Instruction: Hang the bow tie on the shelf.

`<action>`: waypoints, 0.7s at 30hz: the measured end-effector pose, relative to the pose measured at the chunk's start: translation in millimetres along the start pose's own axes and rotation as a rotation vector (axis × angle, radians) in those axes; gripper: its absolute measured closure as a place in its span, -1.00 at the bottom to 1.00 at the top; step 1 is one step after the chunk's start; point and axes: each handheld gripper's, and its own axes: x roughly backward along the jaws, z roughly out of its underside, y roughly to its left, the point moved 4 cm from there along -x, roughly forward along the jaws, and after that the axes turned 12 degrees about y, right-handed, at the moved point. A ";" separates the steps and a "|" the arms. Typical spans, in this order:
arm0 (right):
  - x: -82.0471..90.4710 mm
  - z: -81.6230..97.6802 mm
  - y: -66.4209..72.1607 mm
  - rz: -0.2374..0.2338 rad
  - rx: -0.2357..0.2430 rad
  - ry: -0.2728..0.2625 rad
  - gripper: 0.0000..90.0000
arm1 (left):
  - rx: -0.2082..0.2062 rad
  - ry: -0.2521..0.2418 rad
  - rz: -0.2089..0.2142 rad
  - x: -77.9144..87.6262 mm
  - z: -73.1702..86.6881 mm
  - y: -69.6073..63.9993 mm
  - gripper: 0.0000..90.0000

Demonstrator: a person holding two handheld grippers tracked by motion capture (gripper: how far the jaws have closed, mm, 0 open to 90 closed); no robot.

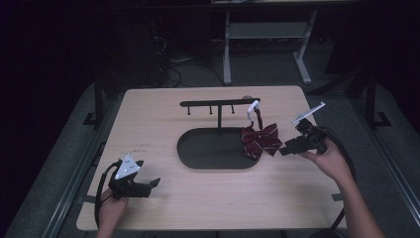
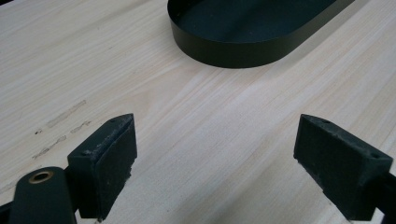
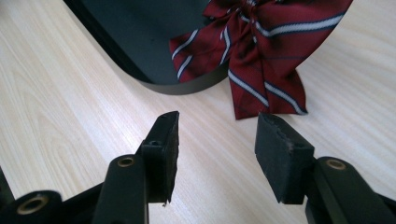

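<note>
Dim, dark-edged high view; gripper views bright, evenly lit, sharp.

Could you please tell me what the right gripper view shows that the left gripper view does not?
The right gripper view alone has the red striped bow tie, draped over the tray's rim just ahead of the right gripper, whose jaws stand open and empty. The left gripper view alone has the left gripper, open above bare wood with faint scuff marks. Both show the black oval tray and the wooden table.
</note>
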 end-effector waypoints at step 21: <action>-14.3 26.4 12.9 -0.016 0.011 -0.010 0.08 | 0.003 0.002 0.001 -0.2 0.4 -0.8 -0.71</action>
